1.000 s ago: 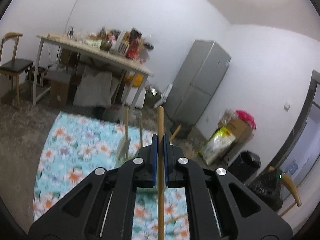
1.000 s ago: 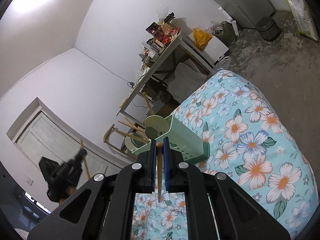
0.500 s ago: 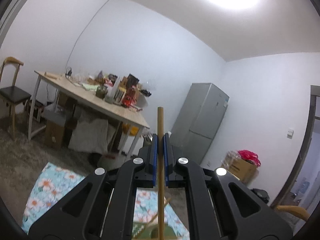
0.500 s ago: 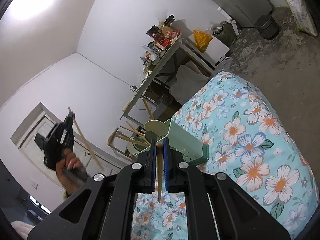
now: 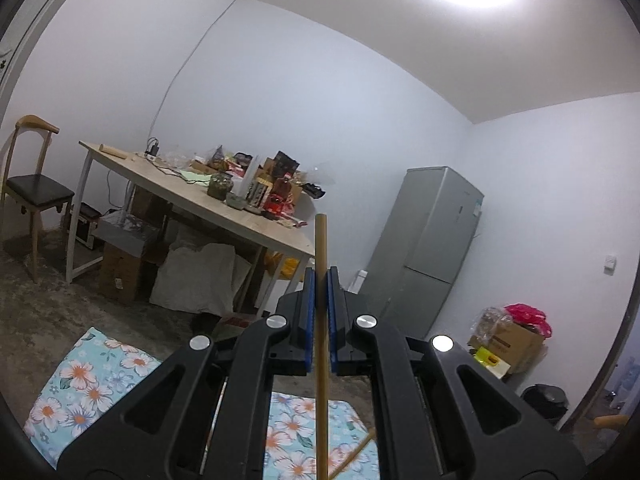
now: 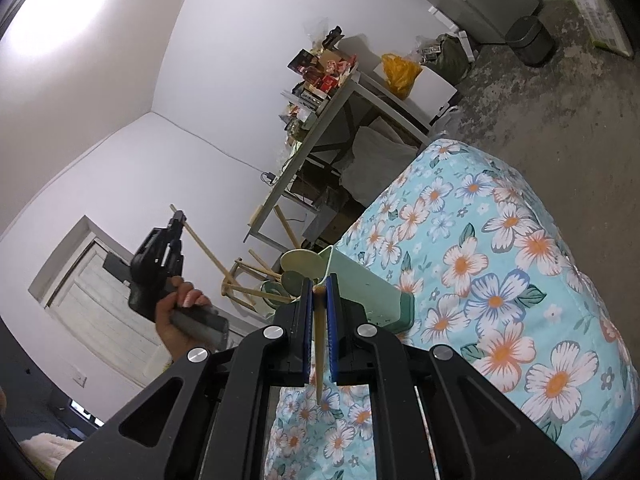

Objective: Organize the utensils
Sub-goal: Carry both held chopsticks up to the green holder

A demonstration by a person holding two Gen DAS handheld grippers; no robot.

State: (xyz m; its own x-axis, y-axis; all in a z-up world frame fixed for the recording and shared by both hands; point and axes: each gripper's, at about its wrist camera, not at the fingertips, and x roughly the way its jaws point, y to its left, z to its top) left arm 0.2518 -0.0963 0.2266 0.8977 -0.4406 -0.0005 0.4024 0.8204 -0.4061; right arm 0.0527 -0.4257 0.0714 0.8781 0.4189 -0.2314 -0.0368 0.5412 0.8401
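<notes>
While we look along the left gripper (image 5: pixel 320 280), we find its blue pads closed tight on a wooden chopstick (image 5: pixel 321 344), which stands upright between them and rises above their tips. Our right gripper (image 6: pixel 319 289) is likewise clamped on a second, pale wooden chopstick (image 6: pixel 319 344), its narrow end hanging down behind the pads. Just beyond that gripper stands the green utensil holder (image 6: pixel 360 280) on the floral cloth (image 6: pixel 500 280), with spoons and more chopsticks sticking out of it. To the left of the holder, raised well apart from it, we see our hand (image 6: pixel 176 312) carrying the left gripper. Behind the holder stands a cluttered table (image 6: pixel 340 108).
</notes>
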